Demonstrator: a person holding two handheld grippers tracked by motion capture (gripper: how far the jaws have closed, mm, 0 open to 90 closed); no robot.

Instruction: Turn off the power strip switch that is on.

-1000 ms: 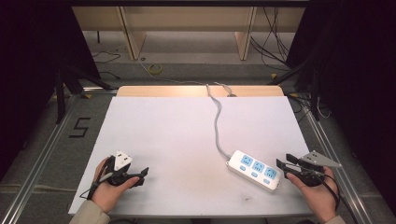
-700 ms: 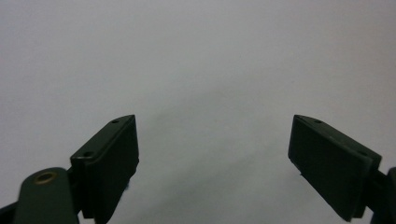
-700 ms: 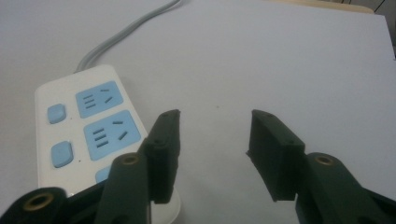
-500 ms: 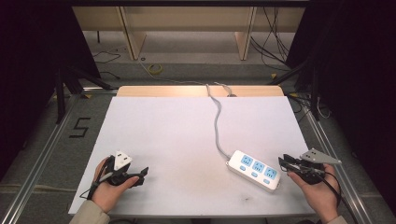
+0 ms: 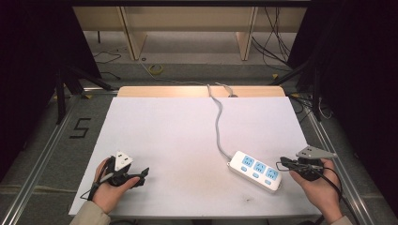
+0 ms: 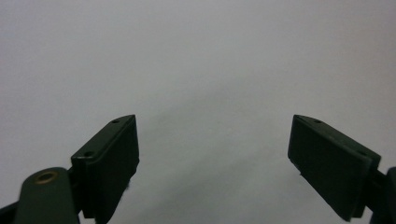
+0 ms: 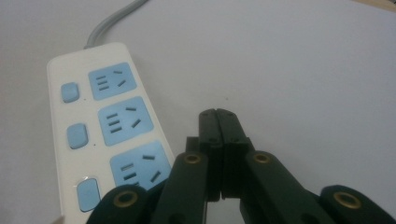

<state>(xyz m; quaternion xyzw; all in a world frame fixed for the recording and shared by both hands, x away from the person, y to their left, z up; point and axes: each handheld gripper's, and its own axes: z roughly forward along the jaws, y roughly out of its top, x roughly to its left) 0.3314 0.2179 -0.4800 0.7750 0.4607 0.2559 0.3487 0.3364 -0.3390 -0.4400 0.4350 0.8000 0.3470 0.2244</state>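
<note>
The power strip (image 5: 255, 170) lies flat near the front right of the white table (image 5: 178, 126), sockets up, set at a slant so its far end points toward the middle and its grey cord (image 5: 217, 123) runs away over the back edge — a sensible way to leave it, since all three sockets and their switches face whoever works from this side. The right gripper (image 5: 283, 163) sits just beside the strip's near end, close but, as far as I can judge, not touching; its jaws have just been closing and now stand pressed together with nothing between them, which the right gripper view shows plainly, the tips (image 7: 218, 116) meeting over bare table next to the nearest socket. A pinched tip like that reads to me as a poking tool — perhaps meant for one of the blue switches (image 7: 77, 136) — though that is only a guess. The left gripper (image 5: 141, 174) rests at the front left, well apart from the strip, its jaws wide with only blank table between them, as if parked until needed. On the strip I can read no brand or lettering; the socket faces and switches are plain blue. The one piece of writing in the room is a dark "5" (image 5: 80, 128) marked on the floor left of the table.
</note>
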